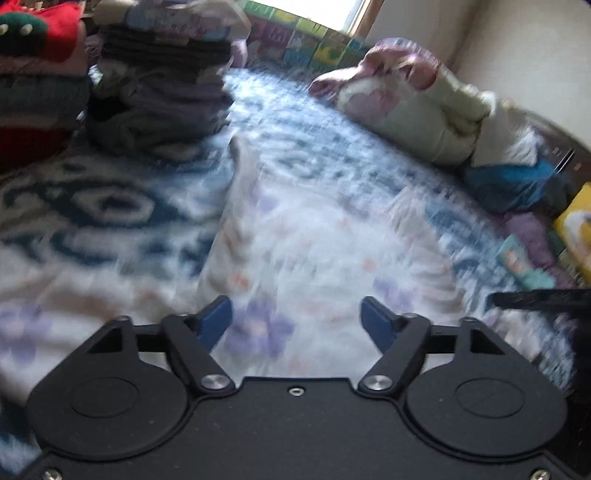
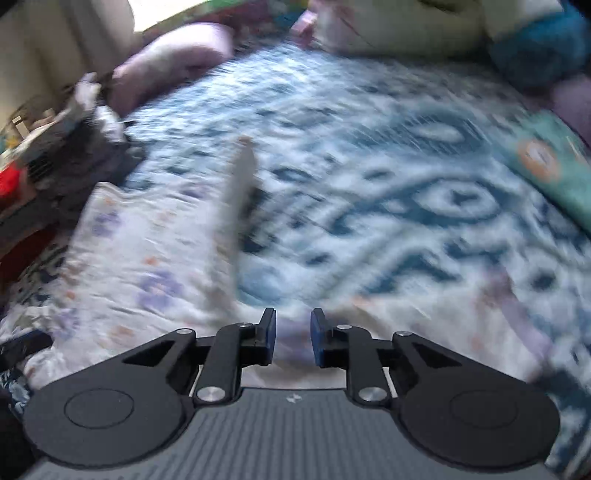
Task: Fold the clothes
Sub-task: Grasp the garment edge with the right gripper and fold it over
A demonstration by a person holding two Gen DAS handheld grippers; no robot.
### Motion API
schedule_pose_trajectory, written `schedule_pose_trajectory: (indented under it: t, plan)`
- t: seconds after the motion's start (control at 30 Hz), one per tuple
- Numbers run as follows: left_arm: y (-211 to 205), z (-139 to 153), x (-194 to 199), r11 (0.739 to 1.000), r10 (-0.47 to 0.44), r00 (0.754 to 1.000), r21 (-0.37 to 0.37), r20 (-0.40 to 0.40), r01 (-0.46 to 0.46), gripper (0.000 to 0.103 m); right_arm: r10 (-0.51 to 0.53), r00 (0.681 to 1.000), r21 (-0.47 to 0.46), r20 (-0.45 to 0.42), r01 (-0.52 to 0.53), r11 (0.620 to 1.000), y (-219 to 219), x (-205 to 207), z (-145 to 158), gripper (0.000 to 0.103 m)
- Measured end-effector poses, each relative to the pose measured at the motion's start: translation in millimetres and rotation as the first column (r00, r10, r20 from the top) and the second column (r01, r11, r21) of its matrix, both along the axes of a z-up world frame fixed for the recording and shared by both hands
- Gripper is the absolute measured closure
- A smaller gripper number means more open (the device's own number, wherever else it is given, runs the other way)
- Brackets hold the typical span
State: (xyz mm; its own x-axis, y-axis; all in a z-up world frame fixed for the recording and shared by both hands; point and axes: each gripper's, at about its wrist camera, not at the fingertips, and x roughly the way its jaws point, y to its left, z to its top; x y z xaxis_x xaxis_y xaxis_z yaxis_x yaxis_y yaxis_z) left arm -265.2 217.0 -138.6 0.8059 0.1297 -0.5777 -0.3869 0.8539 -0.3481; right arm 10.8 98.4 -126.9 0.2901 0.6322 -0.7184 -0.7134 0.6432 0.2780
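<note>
A white garment with lilac and orange flowers [image 1: 295, 240] lies spread on the blue-and-white patterned bedspread [image 1: 110, 206]. My left gripper [image 1: 297, 317] hovers over its near part, open wide, with nothing between the blue pads. In the right wrist view the same garment [image 2: 147, 251] covers the left half, and one edge of it rises in a ridge toward the middle. My right gripper [image 2: 293, 334] sits at the garment's near edge with its jaws only a narrow gap apart. Cloth shows in that gap, but the blur hides whether the pads touch it. Both views are motion-blurred.
Stacks of folded clothes [image 1: 159, 81] and a red and green item [image 1: 33, 33] stand at the back left. A rolled quilt [image 1: 406, 103] and a blue bundle [image 1: 517, 181] lie on the right. A teal package [image 2: 546, 162] and a lilac pillow [image 2: 173, 62] border the bed.
</note>
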Motion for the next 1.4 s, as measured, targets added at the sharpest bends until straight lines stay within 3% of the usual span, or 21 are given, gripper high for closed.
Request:
schedule_pose_trajectory:
  t: [0.17, 0.23, 0.3, 0.33, 0.37, 0.43, 0.5, 0.7, 0.8, 1.03, 1.2, 1.3, 1.33, 1.4]
  plan:
    - [23.6, 5.1, 28.1, 0.995, -0.062, 0.998, 0.078, 0.004, 0.062, 0.046, 0.085, 0.996, 0.055, 0.005, -0.085, 0.995, 52.5, -11.0, 3.3, 0.08]
    - [40.9, -10.5, 45.9, 0.995, -0.08, 0.996, 0.049, -0.029, 0.082, 0.048, 0.085, 0.996, 0.049, 0.035, -0.087, 0.995, 71.7, -9.3, -1.5, 0.081]
    - [58.2, -26.1, 63.7, 0.995, -0.099, 0.993, 0.021, -0.061, 0.101, 0.054, 0.048, 0.999, 0.056, 0.001, -0.048, 0.997, 73.2, 5.3, -13.2, 0.081]
    - [67.5, -34.2, 71.8, 0.995, -0.102, 0.991, 0.003, -0.082, 0.102, 0.06, 0.029, 0.999, 0.06, -0.019, -0.027, 0.998, 73.1, 13.2, -19.3, 0.082]
    - [79.1, -42.4, 76.7, 0.996, -0.085, 0.99, -0.03, -0.109, 0.082, 0.072, 0.009, 0.999, 0.064, -0.039, -0.006, 0.998, 72.9, 21.1, -25.5, 0.083]
    - [98.1, -43.3, 80.4, 0.992, -0.079, 0.993, -0.109, -0.091, 0.069, 0.072, -0.031, 0.996, 0.069, -0.08, 0.036, 0.997, 72.6, 36.9, -37.8, 0.094]
    - [106.3, -35.4, 86.1, 0.992, -0.087, 0.992, -0.093, -0.089, 0.079, 0.072, -0.07, 0.99, 0.073, -0.121, 0.079, 0.994, 72.3, 52.8, -50.1, 0.099]
    - [124.5, -23.6, 121.2, 0.989, -0.127, 0.991, -0.087, -0.047, 0.123, 0.072, -0.081, 0.99, 0.076, -0.119, 0.091, 0.993, 91.0, 79.4, -57.7, 0.099]
    - [142.7, -31.7, 140.9, 0.989, -0.092, 0.993, -0.119, -0.073, 0.083, 0.072, -0.082, 0.99, 0.079, -0.114, 0.091, 0.993, 104.9, 94.9, -58.3, 0.099]
    - [170.4, -45.2, 164.0, 0.973, -0.071, 0.995, -0.224, -0.071, 0.054, 0.071, -0.093, 0.983, 0.115, -0.16, 0.113, 0.987, 126.2, 138.6, -63.6, 0.1]
    - [193.4, -57.7, 162.2, 0.933, -0.031, 0.999, -0.358, -0.022, 0.021, 0.071, -0.128, 0.957, 0.193, -0.26, 0.181, 0.964, 128.8, 162.6, -76.1, 0.103]
    - [198.9, -61.8, 158.6, 0.927, -0.01, 1.0, -0.375, -0.021, 0.001, 0.081, -0.148, 0.934, 0.23, -0.327, 0.23, 0.946, 125.7, 170.6, -86.3, 0.103]
    - [200.1, -63.4, 157.3, 0.927, -0.001, 1.0, -0.376, -0.025, -0.008, 0.091, -0.149, 0.93, 0.241, -0.337, 0.238, 0.941, 124.0, 171.1, -88.6, 0.103]
    - [200.6, -63.9, 153.9, 0.927, 0.014, 1.0, -0.374, -0.025, -0.023, 0.093, -0.155, 0.927, 0.253, -0.342, 0.249, 0.935, 121.0, 171.1, -88.0, 0.103]
